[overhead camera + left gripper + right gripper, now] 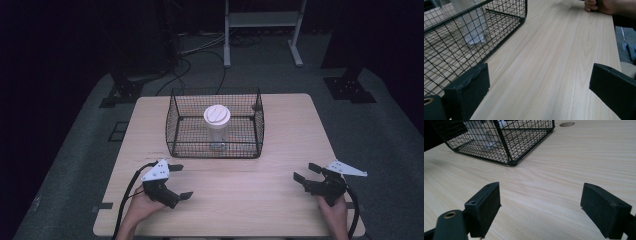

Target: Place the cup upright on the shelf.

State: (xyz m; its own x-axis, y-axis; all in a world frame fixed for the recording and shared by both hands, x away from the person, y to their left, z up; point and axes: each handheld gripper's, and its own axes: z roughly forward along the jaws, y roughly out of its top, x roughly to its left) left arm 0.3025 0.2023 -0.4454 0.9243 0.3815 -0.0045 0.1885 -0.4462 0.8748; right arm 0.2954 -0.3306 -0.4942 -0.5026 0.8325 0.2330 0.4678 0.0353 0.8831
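Note:
A black wire basket (173,120) stands on the far middle of the wooden table (280,200). Inside it a clear jar with a white lid (217,116) stands upright. The basket (506,30) and the jar (472,27) also appear at the upper left of the left gripper view, and the basket (529,140) at the top of the right gripper view. My left gripper (180,181) rests open near the table's front left, jaws wide apart with nothing between them. My right gripper (307,172) is open at the front right, also holding nothing.
A round hole (566,124) is cut in the tabletop beyond the basket. Past the table stand a white metal frame (262,22) and black stand bases (347,87) with cables on the grey floor. The person's other hand (600,5) lies on the table's far side.

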